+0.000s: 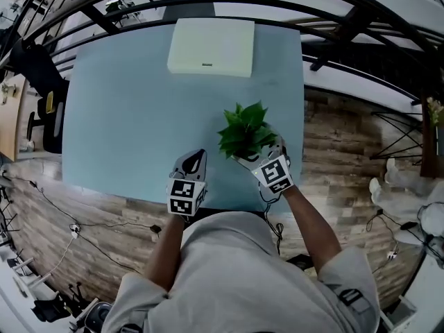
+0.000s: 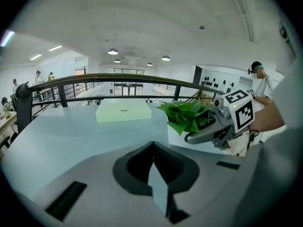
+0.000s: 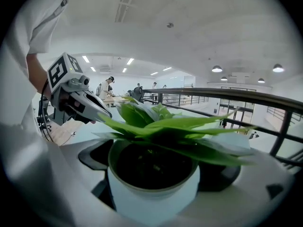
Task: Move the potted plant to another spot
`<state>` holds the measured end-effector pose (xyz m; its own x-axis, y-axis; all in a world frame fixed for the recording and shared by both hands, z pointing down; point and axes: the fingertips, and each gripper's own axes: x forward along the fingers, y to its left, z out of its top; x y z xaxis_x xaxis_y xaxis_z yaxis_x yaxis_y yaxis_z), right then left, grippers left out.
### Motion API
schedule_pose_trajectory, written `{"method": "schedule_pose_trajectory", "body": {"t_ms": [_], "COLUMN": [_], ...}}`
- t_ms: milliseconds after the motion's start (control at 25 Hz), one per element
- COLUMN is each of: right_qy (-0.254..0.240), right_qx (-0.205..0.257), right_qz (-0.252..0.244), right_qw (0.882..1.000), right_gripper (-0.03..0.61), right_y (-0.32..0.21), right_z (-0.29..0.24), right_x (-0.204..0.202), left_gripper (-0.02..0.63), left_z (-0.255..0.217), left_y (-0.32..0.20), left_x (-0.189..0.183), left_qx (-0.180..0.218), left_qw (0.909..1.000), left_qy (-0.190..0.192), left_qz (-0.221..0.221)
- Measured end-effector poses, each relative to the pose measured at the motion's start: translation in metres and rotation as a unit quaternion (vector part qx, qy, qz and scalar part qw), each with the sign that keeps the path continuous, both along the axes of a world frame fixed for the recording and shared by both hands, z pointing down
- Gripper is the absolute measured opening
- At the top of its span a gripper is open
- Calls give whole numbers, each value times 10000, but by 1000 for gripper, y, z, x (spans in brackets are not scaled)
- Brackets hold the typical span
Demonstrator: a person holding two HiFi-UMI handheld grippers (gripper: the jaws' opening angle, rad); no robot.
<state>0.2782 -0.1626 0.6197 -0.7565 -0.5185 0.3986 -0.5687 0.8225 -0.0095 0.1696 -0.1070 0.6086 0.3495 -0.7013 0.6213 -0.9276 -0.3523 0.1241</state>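
Now R gripper [image 1: 258, 159] is clamping the potted plant [image 1: 244, 132] by its pot; L gripper [image 1: 195, 159] is hovering beside it over the bench [image 1: 125, 103], jaws together.

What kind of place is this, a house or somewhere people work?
Probably a big indoor workshop or lab hall, not a house. Round ceiling lamps hang from a high roof, a long black railing runs behind the table, and other people stand far off.

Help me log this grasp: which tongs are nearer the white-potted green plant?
Right. The right tongs clasp the white-potted green plant; the left tongs, shut, lie apart at its left.
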Motion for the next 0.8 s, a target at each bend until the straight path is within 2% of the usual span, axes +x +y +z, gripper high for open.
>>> {"method": "schedule_pose_trajectory", "body": {"t_ms": [360,800], "right_qy": [-250,-655], "right_qx": [568,943], "right_qz": [337,762], "right_qw": [9975,9905], "right_gripper": [546,546], "right_y": [-14,-22], "right_z": [-62,-133], "right_x": [14,35], "left_gripper": [12,12], "left_z": [-48,-108], "left_y": [-24,-42], "left_x": [8,6], "left_qx": [632,1284], "left_qw": [9978,9911], "left_qy": [176,342], "left_qz": [101,7]}}
